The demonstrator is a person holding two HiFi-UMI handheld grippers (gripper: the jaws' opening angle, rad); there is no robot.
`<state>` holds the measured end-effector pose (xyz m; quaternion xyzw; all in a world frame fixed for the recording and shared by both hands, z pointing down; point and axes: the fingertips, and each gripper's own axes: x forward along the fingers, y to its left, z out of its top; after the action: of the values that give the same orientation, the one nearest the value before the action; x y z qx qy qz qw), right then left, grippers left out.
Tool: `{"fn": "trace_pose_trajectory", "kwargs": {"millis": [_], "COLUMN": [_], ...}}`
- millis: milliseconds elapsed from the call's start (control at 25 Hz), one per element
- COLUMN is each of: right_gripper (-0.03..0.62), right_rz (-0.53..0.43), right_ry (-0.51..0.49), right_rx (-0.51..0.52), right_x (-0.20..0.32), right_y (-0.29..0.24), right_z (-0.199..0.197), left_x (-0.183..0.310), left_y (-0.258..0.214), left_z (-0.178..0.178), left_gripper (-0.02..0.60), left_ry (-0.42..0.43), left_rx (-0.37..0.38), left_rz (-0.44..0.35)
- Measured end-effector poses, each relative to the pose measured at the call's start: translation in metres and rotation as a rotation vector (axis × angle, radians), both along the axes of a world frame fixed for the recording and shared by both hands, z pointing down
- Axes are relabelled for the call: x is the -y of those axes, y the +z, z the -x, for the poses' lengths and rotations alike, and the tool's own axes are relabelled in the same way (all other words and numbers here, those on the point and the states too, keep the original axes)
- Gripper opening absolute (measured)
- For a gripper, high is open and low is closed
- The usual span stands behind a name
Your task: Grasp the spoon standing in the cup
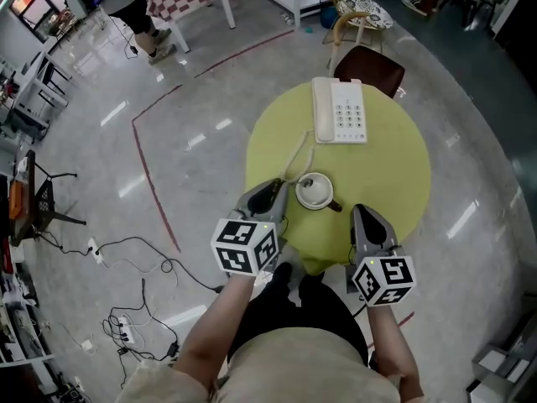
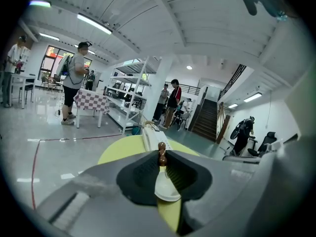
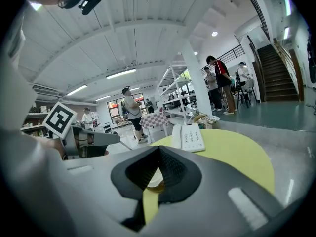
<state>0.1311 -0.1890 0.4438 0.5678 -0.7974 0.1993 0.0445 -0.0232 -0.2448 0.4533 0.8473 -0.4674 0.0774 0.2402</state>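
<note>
A white cup (image 1: 315,191) stands in the middle of the round yellow table (image 1: 388,168). A spoon with a dark brown handle (image 1: 333,205) leans out over the cup's right rim. My left gripper (image 1: 270,194) is just left of the cup with a small gap to it, jaws together and holding nothing. Along its jaws I see the cup (image 2: 167,187) ahead, with the spoon's beaded handle (image 2: 161,154) rising above it. My right gripper (image 1: 363,211) is at the near right of the cup, jaws together and empty. The cup (image 3: 154,180) shows behind its jaws.
A white desk telephone (image 1: 340,112) lies at the table's far side, its cord running toward the cup. A dark red chair (image 1: 370,68) stands behind the table. Cables (image 1: 126,250) lie on the floor to the left. People stand in the room (image 2: 74,83).
</note>
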Motion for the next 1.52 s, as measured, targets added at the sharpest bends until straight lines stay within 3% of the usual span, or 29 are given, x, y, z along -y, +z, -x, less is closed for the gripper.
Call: {"fn": "trace_pose_trajectory", "kwargs": {"millis": [920, 1520], "right_gripper": [0.001, 0.000], "right_rz": [-0.069, -0.075], "right_ry": [-0.013, -0.010], "right_rx": [0.000, -0.038], "right_x": [-0.013, -0.021], "right_y": [-0.028, -0.032], "right_z": [0.019, 0.018], "left_x": [-0.021, -0.028], "left_y": [-0.049, -0.071], "left_z": [0.039, 0.039], "left_gripper": [0.041, 0.041], "left_ry": [-0.024, 0.004], "left_rx": [-0.059, -0.069], "left_rz": [-0.090, -0.134]}}
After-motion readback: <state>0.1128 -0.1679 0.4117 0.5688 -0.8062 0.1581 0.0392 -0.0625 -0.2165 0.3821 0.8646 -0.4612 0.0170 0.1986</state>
